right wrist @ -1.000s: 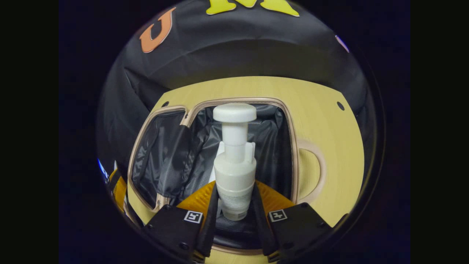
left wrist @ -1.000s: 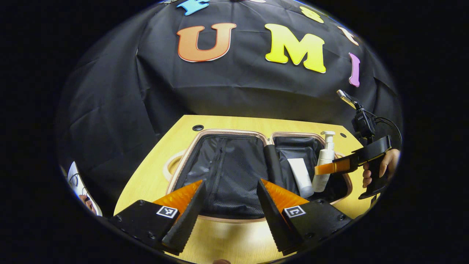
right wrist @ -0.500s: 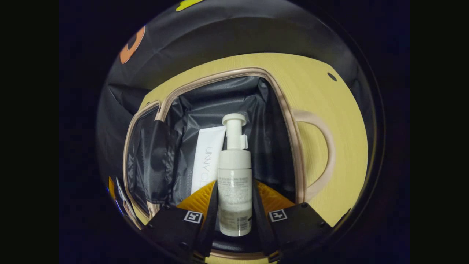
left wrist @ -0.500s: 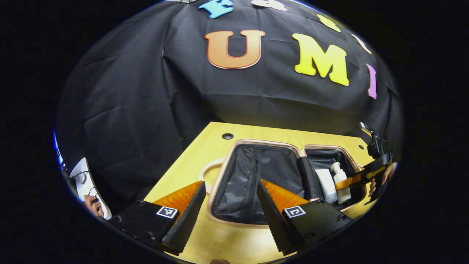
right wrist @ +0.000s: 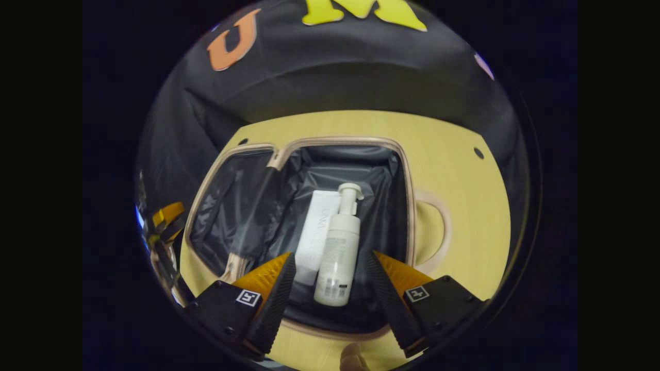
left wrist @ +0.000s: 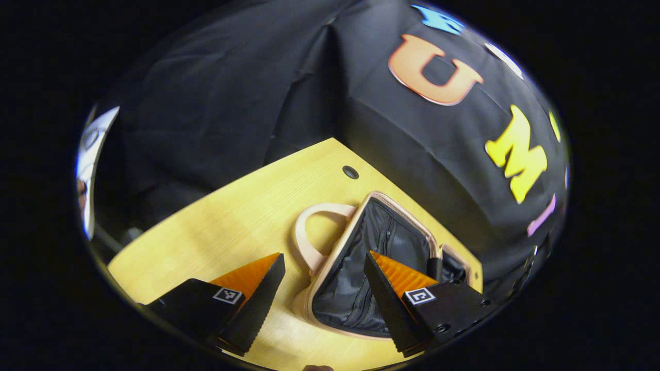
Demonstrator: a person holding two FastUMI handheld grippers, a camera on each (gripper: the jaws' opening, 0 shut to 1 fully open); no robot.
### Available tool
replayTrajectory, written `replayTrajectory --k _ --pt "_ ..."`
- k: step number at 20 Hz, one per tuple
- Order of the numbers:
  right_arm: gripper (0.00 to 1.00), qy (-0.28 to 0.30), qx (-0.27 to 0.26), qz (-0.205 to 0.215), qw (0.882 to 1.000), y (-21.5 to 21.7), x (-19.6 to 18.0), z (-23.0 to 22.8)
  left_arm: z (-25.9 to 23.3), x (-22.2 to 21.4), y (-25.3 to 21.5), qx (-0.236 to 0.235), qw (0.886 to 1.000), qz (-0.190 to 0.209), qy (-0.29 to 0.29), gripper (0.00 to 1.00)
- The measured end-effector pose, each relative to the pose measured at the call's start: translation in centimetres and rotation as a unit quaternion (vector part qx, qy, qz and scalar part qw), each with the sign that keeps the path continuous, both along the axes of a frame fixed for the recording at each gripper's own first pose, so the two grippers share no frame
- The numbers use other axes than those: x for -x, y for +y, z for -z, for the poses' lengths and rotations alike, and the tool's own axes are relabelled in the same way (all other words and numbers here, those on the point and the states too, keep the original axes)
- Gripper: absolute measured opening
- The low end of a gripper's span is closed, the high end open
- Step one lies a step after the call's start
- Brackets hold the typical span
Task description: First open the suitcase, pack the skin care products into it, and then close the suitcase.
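White pump bottle (right wrist: pixel 337 252) now lies freed beside the tube (right wrist: pixel 315 237) in the suitcase (right wrist: pixel 407 206); right gripper (right wrist: pixel 330 281) spread wide, left gripper (left wrist: pixel 322 288) too

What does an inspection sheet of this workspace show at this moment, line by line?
Surface: wooden table, with round holes near its far edge.
Job's things: suitcase lies open; pump bottle and white tube lie side by side in its right half; left half holds nothing seen.
Clutter: nothing seen.
Grippers: right gripper open, fingers apart above the bottle, not touching it; left gripper open, holding nothing, near the suitcase handle.
Cables: nothing seen.
Surroundings: black cloth wall behind the table.
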State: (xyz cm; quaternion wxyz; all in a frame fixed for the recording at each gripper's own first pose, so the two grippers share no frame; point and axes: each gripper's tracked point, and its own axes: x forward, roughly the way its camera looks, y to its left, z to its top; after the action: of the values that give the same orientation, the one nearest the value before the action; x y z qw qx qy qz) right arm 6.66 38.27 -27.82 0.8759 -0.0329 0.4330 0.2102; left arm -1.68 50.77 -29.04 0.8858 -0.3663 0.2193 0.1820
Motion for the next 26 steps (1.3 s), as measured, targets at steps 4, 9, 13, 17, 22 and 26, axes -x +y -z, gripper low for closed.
replayTrajectory --k 4,9,13,17,22,26 --pt "0.83 -0.069 -0.001 -0.059 0.996 -1.6 3.5 -4.7 2.5 -0.2 2.5 0.1 0.994 -0.038 -0.009 0.98" --pt "0.8 -0.104 -0.023 -0.036 0.994 -4.7 5.9 -9.2 4.6 -2.0 3.8 0.172 0.983 -0.062 -0.019 0.83" --pt "0.83 -0.121 -0.032 0.002 0.992 -8.1 7.1 -11.2 4.9 -3.1 3.9 0.19 0.98 -0.057 -0.023 0.64" --pt "0.8 -0.115 -0.027 0.043 0.992 -11.2 7.6 -10.7 4.6 -4.0 3.7 0.21 0.975 -0.058 -0.04 0.18" --pt "0.83 -0.14 -0.028 0.053 0.988 -12.4 8.6 -12.7 3.9 -4.1 3.4 0.203 0.977 -0.044 -0.04 0.1" --pt "0.82 -0.197 -0.027 0.042 0.979 -13.5 8.1 -15.7 -2.0 -3.8 3.4 0.075 0.996 -0.025 -0.044 0.05"
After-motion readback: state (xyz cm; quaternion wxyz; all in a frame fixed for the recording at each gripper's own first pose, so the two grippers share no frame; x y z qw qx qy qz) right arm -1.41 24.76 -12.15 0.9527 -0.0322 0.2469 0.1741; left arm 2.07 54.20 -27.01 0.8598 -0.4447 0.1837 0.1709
